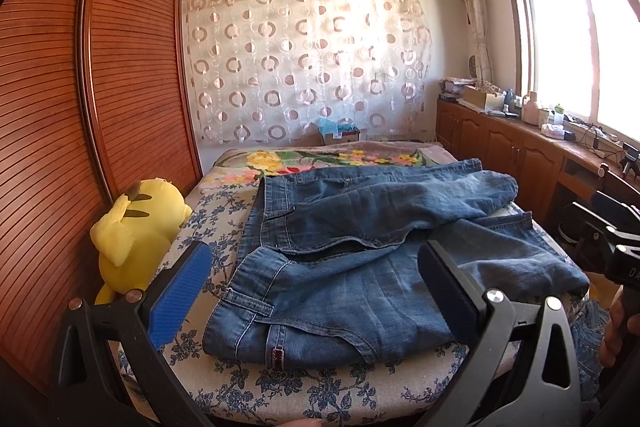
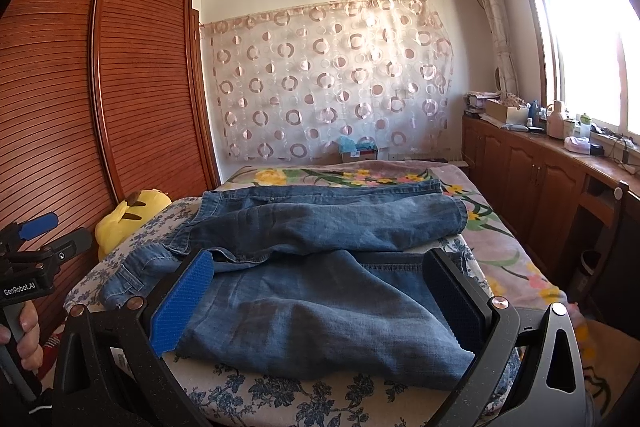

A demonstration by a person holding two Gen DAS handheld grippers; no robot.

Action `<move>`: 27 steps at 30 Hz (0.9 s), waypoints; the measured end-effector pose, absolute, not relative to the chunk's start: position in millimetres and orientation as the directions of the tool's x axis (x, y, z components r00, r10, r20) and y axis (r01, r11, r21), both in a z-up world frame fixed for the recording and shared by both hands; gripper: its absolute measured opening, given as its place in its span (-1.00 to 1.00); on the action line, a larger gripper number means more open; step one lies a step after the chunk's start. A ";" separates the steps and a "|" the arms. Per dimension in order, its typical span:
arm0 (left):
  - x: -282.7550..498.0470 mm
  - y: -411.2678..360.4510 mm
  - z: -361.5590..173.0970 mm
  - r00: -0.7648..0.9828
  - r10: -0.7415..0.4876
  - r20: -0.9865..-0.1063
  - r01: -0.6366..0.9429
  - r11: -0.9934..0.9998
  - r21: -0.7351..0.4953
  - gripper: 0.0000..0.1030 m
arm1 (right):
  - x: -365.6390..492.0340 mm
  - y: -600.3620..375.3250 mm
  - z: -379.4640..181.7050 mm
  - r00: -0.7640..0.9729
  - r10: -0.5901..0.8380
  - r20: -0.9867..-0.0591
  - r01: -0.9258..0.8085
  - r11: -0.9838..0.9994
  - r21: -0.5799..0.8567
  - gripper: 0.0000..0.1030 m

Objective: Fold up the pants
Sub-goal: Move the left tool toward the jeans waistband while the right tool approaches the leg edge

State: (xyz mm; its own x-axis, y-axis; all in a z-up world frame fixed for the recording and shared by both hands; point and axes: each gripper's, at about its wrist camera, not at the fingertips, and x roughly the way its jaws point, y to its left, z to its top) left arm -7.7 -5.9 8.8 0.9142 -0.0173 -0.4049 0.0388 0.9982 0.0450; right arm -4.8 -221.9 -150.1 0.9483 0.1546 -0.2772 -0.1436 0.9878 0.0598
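Observation:
A pair of blue jeans (image 1: pixel 360 259) lies spread on the bed, waistband toward the left, both legs running to the right, the far leg crumpled over the near one. The jeans (image 2: pixel 320 291) fill the middle of the right wrist view too. My left gripper (image 1: pixel 316 283) is open, hovering above the near waistband area with nothing between its blue-padded fingers (image 1: pixel 180 299). Over the near leg my right gripper (image 2: pixel 316 303) stands open, holding nothing. In the left wrist view the right gripper's body shows at the right edge, held by a hand (image 1: pixel 616 327).
The bed (image 1: pixel 304 387) has a blue floral sheet and a flowered blanket (image 2: pixel 500 239) behind. A yellow plush toy (image 1: pixel 136 235) sits at the bed's left edge against the brown wardrobe (image 1: pixel 80 87). Wooden cabinets (image 2: pixel 532 183) with clutter line the window wall on the right.

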 end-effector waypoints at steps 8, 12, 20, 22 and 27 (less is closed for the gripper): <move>14.9 17.4 -14.1 0.878 -0.030 -0.478 0.045 0.999 0.021 1.00 | 3.2 -231.1 -154.1 0.942 0.138 -0.307 -0.129 0.990 0.049 1.00; 26.6 34.2 -28.0 0.860 -0.023 -0.510 0.040 0.999 0.024 1.00 | 10.1 -235.7 -158.5 0.933 0.136 -0.335 -0.129 0.991 0.043 1.00; 45.6 58.4 -55.2 0.818 0.015 -0.576 0.035 0.996 0.076 1.00 | 18.1 -237.0 -160.8 0.909 0.130 -0.396 -0.136 0.991 0.014 0.94; 50.0 67.4 -63.1 0.806 0.037 -0.591 0.016 0.996 0.084 1.00 | 18.9 -237.8 -159.2 0.904 0.134 -0.405 -0.139 0.990 0.017 0.94; 65.8 89.9 -81.9 0.748 0.046 -0.662 -0.004 0.998 0.065 1.00 | 18.0 -236.5 -156.2 0.893 0.137 -0.429 -0.146 0.989 0.012 0.94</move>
